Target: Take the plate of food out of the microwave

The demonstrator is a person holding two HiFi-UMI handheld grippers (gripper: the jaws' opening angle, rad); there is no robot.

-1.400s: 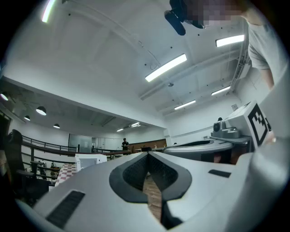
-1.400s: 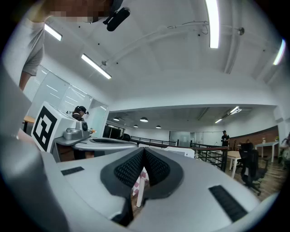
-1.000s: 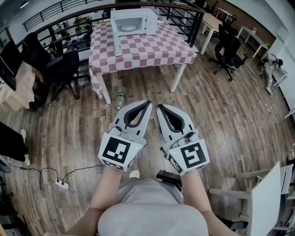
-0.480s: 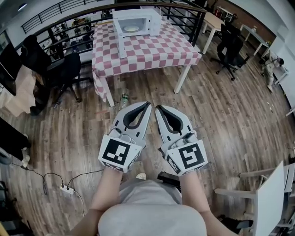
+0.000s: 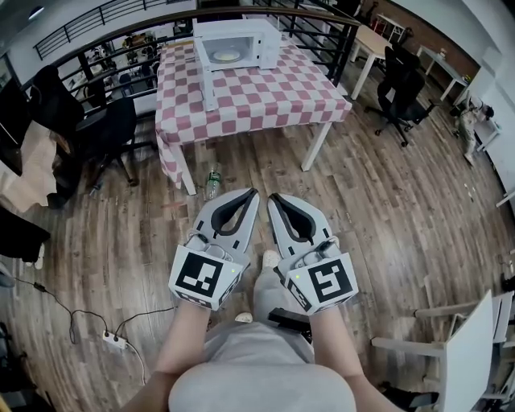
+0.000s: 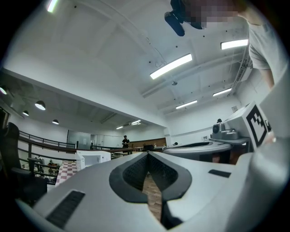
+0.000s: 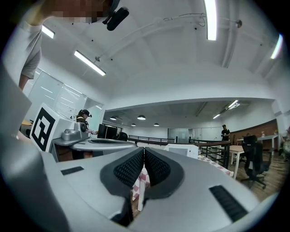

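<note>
1. Overhead, in the head view, the left gripper and the right gripper are hovering side by side over the wooden floor, both pointing at the table and well apart from it. Open floor is lying between the 2 tips and the table's near edge. A bottle is lying by the near left leg, and an office chair is standing off to the right. The microwave is sitting at the table's far edge, just before a railing, with its door hanging open to the left. The plate of food is resting inside the cavity, showing as a pale disc with a yellowish heap.
2. In the left gripper view, the left gripper is keeping its jaws pressed together at the tips, with nothing between them. The microwave is showing small and far off to the left.
3. In the right gripper view, the right gripper is likewise holding its jaws closed and empty. The microwave is showing just right of the tip, with the checked table under it.
</note>
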